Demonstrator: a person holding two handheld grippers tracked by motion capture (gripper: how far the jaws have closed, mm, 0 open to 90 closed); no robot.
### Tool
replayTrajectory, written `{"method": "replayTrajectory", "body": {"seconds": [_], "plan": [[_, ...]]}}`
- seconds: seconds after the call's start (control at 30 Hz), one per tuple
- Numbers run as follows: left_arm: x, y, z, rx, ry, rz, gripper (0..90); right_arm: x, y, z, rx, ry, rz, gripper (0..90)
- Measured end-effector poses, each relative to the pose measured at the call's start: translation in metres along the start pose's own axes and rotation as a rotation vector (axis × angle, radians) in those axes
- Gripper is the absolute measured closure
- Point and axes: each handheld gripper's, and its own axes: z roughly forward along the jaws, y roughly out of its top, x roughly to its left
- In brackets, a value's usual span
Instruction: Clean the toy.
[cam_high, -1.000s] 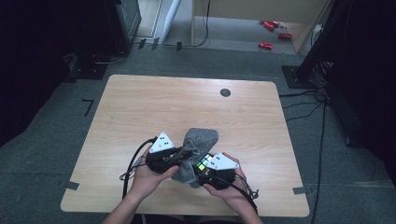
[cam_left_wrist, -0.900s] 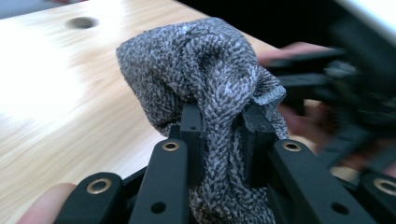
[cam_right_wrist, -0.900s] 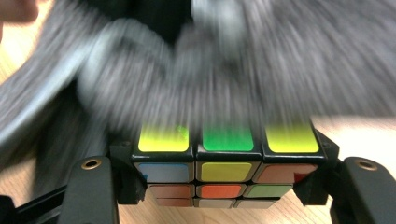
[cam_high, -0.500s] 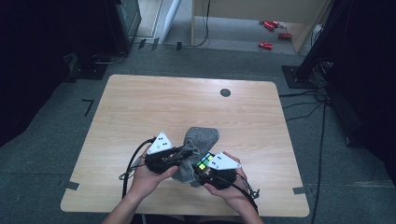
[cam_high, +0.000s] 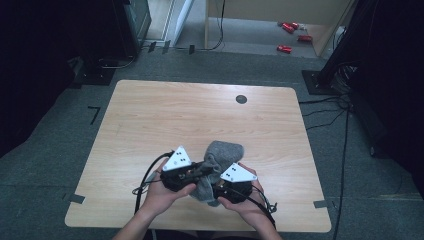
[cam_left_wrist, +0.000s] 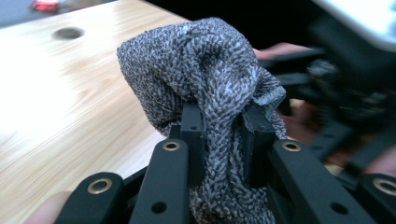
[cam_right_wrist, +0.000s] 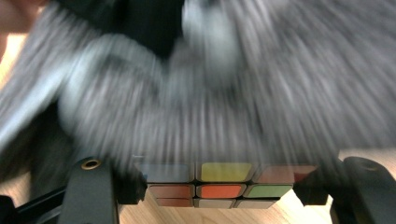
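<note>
Nothing much shifted since the earlier frames — both hands hold near the worktop's front edge. Grey knit sock is pinched by the left gripper; right gripper is clamped on a puzzle cube at the sock. Cube not yet inside. Grey carpet floor around.

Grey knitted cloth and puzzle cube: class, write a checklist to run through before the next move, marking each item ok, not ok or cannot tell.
1. Left gripper clamped on grey knitted cloth: ok.
2. Right gripper gripping puzzle cube by both sides: ok.
3. Cloth touching the cube's top face: ok, though the right gripper view is blurred.
4. Cube's far side clean: cannot tell.
5. Work held above the table, inside its edge: ok.
</note>
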Motion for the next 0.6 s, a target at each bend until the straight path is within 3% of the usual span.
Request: {"method": "replayTrajectory", "body": {"seconds": [0.07, 0.17, 0.23, 0.3, 0.37, 0.43, 0.5, 0.6], "plan": [[-0.001, 0.000, 0.002, 0.010, 0.014, 0.008, 75.8, 0.000, 0.000, 0.000, 0.009, -0.009, -0.002, 34.2], [0.014, -0.004, -0.001, 0.008, 0.053, -0.062, 75.8, -0.001, -0.002, 0.000, 0.021, -0.019, -0.004, 34.3], [0.020, -0.005, -0.004, 0.005, 0.057, -0.088, 75.8, -0.001, -0.003, 0.000, 0.021, -0.015, -0.003, 34.3], [0.016, -0.004, -0.005, -0.003, 0.029, -0.077, 75.8, 0.001, -0.002, 0.001, 0.015, -0.009, -0.003, 34.2], [0.006, -0.002, -0.001, -0.001, -0.021, -0.035, 75.4, 0.001, -0.001, 0.001, 0.007, -0.001, 0.001, 34.2], [0.000, -0.002, 0.004, 0.011, -0.006, -0.003, 74.7, 0.002, -0.001, 0.001, 0.014, -0.008, 0.000, 34.2], [0.007, -0.003, 0.004, 0.014, -0.012, -0.043, 74.5, 0.001, -0.003, 0.001, 0.023, -0.015, -0.001, 34.3], [0.021, -0.007, -0.002, 0.010, 0.042, -0.097, 74.6, 0.000, -0.004, 0.001, 0.030, -0.019, -0.003, 34.2]]}}
